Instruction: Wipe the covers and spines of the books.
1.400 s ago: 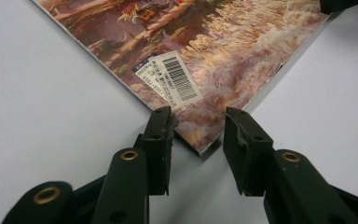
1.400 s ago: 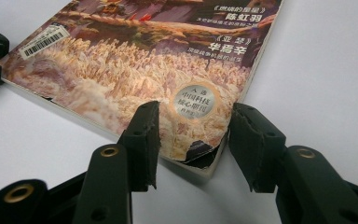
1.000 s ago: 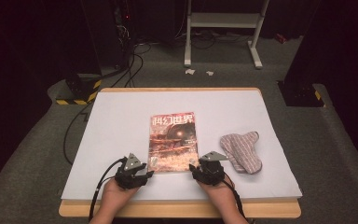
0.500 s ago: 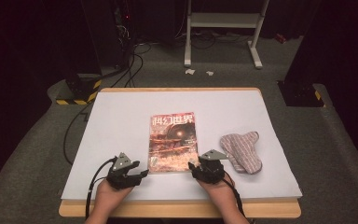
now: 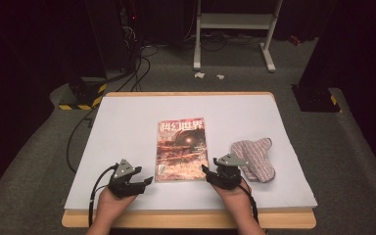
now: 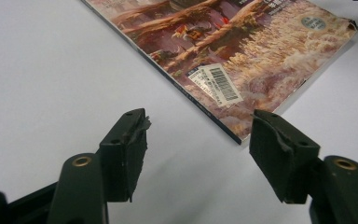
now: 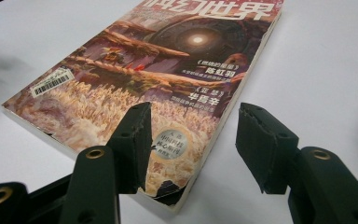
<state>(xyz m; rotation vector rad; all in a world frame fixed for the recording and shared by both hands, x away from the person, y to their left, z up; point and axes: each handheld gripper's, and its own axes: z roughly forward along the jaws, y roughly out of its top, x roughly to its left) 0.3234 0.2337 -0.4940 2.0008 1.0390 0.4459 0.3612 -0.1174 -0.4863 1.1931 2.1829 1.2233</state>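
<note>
A magazine (image 5: 182,149) with a reddish cover and white Chinese title lies flat on the white-covered table (image 5: 127,127). My left gripper (image 5: 146,182) sits at its near left corner. In the left gripper view that gripper (image 6: 199,119) is open, with the barcode corner of the magazine (image 6: 242,70) just ahead of its jaws and only bare table between them. My right gripper (image 5: 206,170) is at the near right corner. It (image 7: 194,112) is open, and the magazine (image 7: 168,79) has its torn corner in the gap, untouched by the pads. Both pairs of jaws have just been opening.
A striped cloth pouch (image 5: 254,157) lies just right of my right hand. The table's wooden front edge (image 5: 186,219) is right under my wrists. Behind the table are floor cables (image 5: 137,68), a white stand (image 5: 232,22) and a yellow-black striped block (image 5: 81,98).
My left gripper has slid a little to the left, off the magazine's corner, and its jaws stand wider. The right hand has kept its place.
</note>
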